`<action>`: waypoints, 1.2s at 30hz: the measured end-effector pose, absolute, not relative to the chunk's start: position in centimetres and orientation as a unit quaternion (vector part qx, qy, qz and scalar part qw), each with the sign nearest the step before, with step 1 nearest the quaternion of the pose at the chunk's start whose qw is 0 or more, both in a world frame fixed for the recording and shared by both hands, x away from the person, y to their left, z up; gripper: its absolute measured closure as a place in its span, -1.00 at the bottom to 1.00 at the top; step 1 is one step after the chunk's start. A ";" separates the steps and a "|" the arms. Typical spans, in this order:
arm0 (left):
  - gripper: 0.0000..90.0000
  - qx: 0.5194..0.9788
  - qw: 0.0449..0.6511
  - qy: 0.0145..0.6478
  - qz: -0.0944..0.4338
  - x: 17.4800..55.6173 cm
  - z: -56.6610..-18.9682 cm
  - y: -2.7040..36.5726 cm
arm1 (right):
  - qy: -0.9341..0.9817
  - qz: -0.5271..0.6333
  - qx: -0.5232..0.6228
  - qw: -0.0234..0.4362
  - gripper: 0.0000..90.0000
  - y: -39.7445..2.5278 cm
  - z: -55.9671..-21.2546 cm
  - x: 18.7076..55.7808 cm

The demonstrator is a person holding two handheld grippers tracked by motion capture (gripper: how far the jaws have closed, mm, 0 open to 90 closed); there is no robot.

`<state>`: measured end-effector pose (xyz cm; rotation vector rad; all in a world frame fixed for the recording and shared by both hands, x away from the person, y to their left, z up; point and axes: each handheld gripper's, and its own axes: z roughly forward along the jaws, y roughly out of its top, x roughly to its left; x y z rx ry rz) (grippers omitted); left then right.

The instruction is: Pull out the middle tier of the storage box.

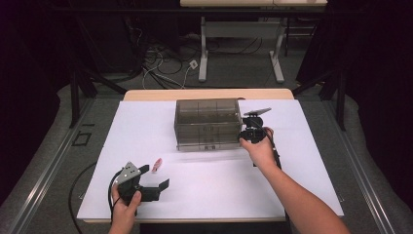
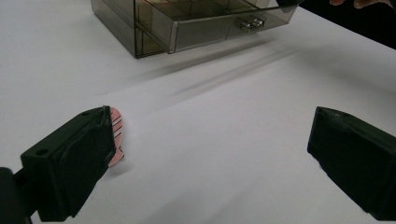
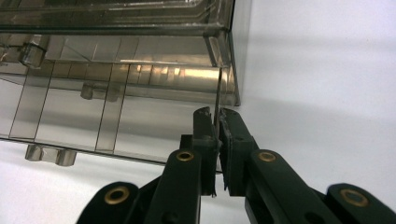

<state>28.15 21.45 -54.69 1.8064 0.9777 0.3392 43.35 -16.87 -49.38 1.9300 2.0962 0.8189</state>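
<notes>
A smoky see-through drawer box (image 1: pixel 207 122) stands at the middle back of the white table (image 1: pixel 204 190). My right gripper (image 1: pixel 243 137) is at its right front corner; in the right gripper view its jaws (image 3: pixel 217 117) are shut on the thin clear side edge of a drawer (image 3: pixel 116 121) that stands slightly pulled out. A small pink striped piece (image 1: pixel 157 164) lies on the table at the front left. My left gripper (image 1: pixel 156 175) hovers just in front of it, wide open and holding nothing. In the left gripper view the pink piece (image 2: pixel 116 128) peeks out beside the left jaw.
The drawer box (image 2: pixel 187 18) has small clear knobs (image 2: pixel 250 23) on its fronts. A black cable (image 1: pixel 80 190) trails off the table's left front edge. Beyond the table are floor cables (image 1: pixel 160 68) and another desk's legs (image 1: pixel 203 58).
</notes>
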 end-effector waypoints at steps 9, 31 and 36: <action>-0.97 0.750 0.503 0.406 0.140 28.2 -54.7 21.5 | 0.699 0.277 0.653 0.087 0.91 -17.0 -49.7 43.0; -0.96 0.748 0.504 0.409 0.138 28.2 -54.8 21.5 | 0.702 0.286 0.647 0.080 0.90 -17.1 -49.8 42.6; -0.96 0.749 0.504 0.409 0.138 28.2 -54.8 21.5 | 0.700 0.292 0.647 0.075 0.88 -17.3 -49.8 42.6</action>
